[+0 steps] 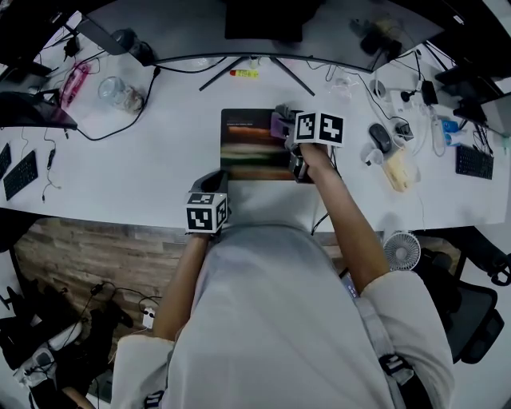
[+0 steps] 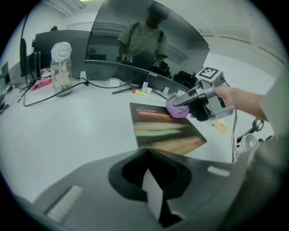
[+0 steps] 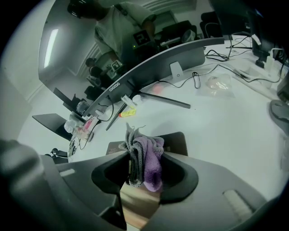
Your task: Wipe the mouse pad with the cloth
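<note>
While the right gripper (image 3: 143,173) is clenched on the cloth (image 3: 150,155), the purple and grey folds bunch upright between its jaws and spill out past the tips. In the head view this right gripper (image 1: 285,128) sits just above the middle of the frame and holds the cloth (image 1: 279,124) at the upper right corner of the mouse pad (image 1: 247,148). From the left gripper view the cloth (image 2: 177,109) appears to touch the pad's (image 2: 165,131) far right edge. The dark pad (image 3: 179,140) shows just behind and under the wad in the right gripper view.

The left gripper (image 2: 149,180) is closed with nothing between its jaws; only a thin pale sliver of desk shows under the tips. In the head view it (image 1: 214,179) lies at the lower left of the pad, near the front edge of the white desk (image 1: 120,172), apart from both pad and cloth.

Around the pad, a curved monitor (image 1: 263,20) spans the top of the frame, its stand legs (image 1: 255,68) splayed just above the pad with a yellow marker (image 1: 244,73) between them. A clear jar (image 1: 120,92) stands at upper left beside a looping black cable (image 1: 128,128). A computer mouse (image 1: 381,137) lies right of the pad, and a small fan (image 1: 402,250) sits below the desk edge at right. Nothing rests on the pad's bare middle.
</note>
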The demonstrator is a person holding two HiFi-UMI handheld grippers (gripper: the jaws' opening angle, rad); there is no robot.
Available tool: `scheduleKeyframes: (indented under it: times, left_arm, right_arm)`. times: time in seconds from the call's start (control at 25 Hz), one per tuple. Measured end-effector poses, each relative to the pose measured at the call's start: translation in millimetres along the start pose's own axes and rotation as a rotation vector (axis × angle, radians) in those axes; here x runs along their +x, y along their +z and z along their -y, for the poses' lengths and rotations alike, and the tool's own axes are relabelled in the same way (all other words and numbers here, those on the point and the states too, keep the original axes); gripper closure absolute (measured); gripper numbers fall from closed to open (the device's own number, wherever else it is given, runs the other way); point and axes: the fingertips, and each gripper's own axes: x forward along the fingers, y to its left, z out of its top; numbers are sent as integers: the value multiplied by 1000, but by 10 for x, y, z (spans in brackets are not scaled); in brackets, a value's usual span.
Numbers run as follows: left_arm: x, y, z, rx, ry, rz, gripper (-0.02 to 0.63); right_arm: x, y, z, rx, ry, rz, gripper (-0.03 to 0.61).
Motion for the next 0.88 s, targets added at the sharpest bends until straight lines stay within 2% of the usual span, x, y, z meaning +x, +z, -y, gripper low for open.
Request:
scheduleKeyframes:
  times: [0.88]
  left_arm:
    - [-1, -13, 7, 2, 3, 1, 614]
  right_arm:
    - [-263, 14, 437, -4, -45, 0, 397]
